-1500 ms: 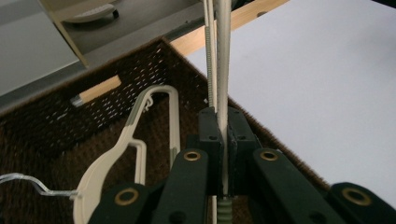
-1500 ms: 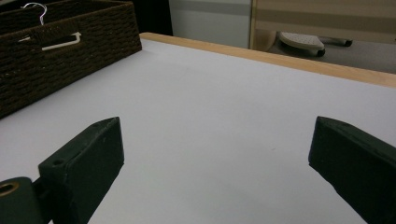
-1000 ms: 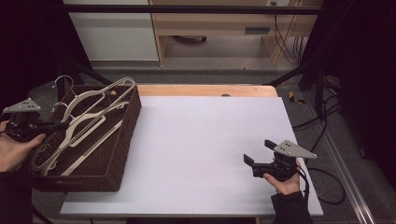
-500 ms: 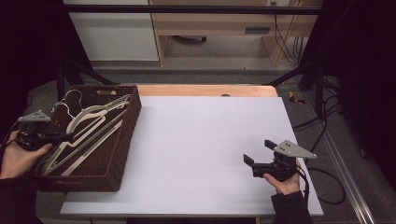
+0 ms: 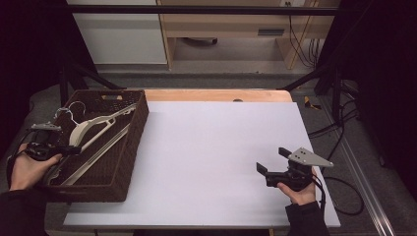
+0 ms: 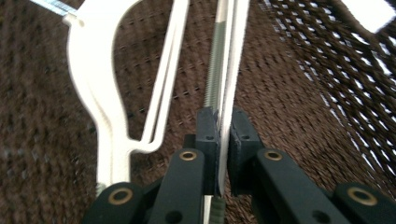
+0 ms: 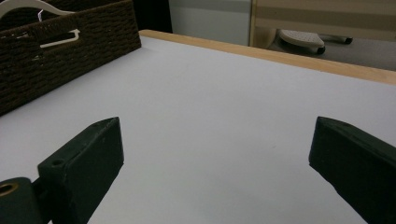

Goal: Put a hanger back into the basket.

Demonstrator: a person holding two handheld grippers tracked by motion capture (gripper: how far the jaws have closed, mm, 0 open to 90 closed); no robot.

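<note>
At far left, the left gripper (image 6: 223,154), clamped on a white hanger's (image 5: 93,129) bar, has lowered it flatter into the wicker basket (image 5: 129,147). At near right, the right gripper (image 5: 275,164) stays put on the table (image 5: 206,147), jaws wide apart.

Carrying a dark woven basket (image 5: 125,147) at its left edge: a table (image 5: 216,96) of pale wood, topped with a white sheet (image 5: 206,152) across nearly all of its surface; showing bare wood only along the far rim; lying otherwise bare in the middle.
</note>
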